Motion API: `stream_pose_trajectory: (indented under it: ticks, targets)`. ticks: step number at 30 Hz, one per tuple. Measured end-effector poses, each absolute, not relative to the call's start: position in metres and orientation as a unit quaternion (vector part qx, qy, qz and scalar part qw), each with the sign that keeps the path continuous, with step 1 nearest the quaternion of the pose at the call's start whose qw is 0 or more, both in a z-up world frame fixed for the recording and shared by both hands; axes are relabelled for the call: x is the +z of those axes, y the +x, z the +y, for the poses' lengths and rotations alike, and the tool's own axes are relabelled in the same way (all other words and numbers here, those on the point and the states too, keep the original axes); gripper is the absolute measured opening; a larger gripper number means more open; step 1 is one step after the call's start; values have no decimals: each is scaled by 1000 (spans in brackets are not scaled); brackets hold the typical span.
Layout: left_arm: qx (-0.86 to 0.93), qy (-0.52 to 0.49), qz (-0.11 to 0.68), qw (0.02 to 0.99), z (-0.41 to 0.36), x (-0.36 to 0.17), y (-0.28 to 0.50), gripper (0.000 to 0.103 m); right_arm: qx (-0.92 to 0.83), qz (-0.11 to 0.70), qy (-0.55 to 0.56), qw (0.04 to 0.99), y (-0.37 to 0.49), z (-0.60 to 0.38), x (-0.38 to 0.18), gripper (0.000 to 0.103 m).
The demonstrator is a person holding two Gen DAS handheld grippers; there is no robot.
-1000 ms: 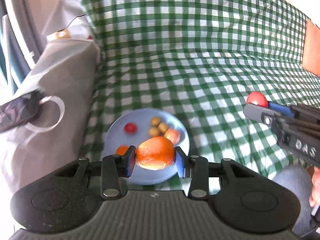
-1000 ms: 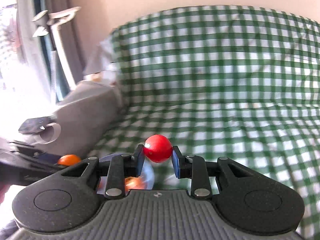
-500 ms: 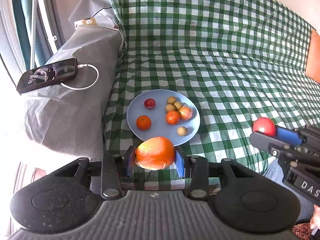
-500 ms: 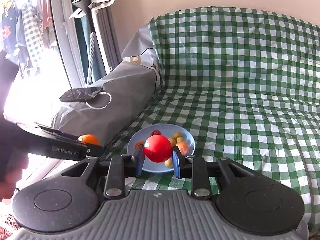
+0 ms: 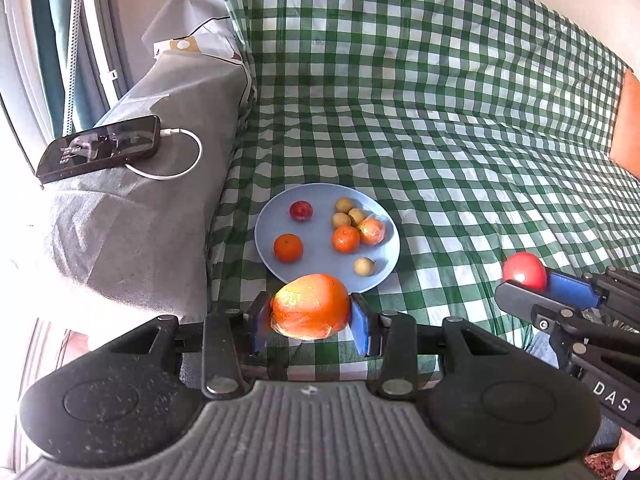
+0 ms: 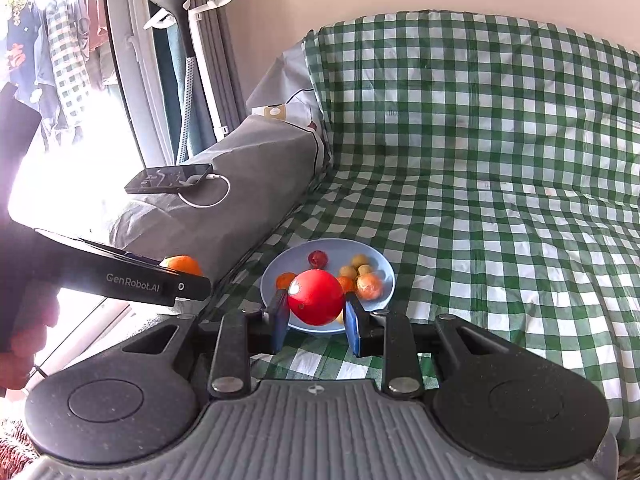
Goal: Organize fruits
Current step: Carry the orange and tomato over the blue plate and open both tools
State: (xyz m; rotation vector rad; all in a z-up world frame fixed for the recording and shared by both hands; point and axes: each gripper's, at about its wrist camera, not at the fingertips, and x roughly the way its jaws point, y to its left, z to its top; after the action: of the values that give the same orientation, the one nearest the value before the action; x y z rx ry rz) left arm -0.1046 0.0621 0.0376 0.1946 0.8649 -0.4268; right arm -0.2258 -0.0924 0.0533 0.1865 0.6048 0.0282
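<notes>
Two fruits are in my grip at once: my left tool is clamped on a big orange fruit that seems wrapped in clear film, and my right tool is pinched narrow around a smooth red fruit. Both hang above the near edge of the green checked bed cover, just short of the pale blue plate that lies on it. To do this well, I judge I should bring one fruit in at a time, lower it close to a bare patch of the plate and only then ease the pads apart, since round fruit will roll on a shallow dish resting on soft bedding. The open space between the lone tangerine and the small dark red fruit looks best for the large one. The plate already carries a second tangerine, a wrapped orange piece and four small tan fruits clustered toward its right side. The orange fruit shines where sunlight hits its wrapping; the red one is glossy and evenly coloured.
</notes>
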Motion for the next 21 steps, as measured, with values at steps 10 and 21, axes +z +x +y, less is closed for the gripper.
stream_pose_trajectory:
  ticks: [10, 21]
  targets:
    - [-197, 85, 422, 881, 60, 34, -83, 45, 15, 315, 97, 944, -211, -96, 44, 30]
    - [-184, 91, 444, 872, 48, 20, -44, 45, 21, 342, 99, 934, -173, -103, 28, 30]
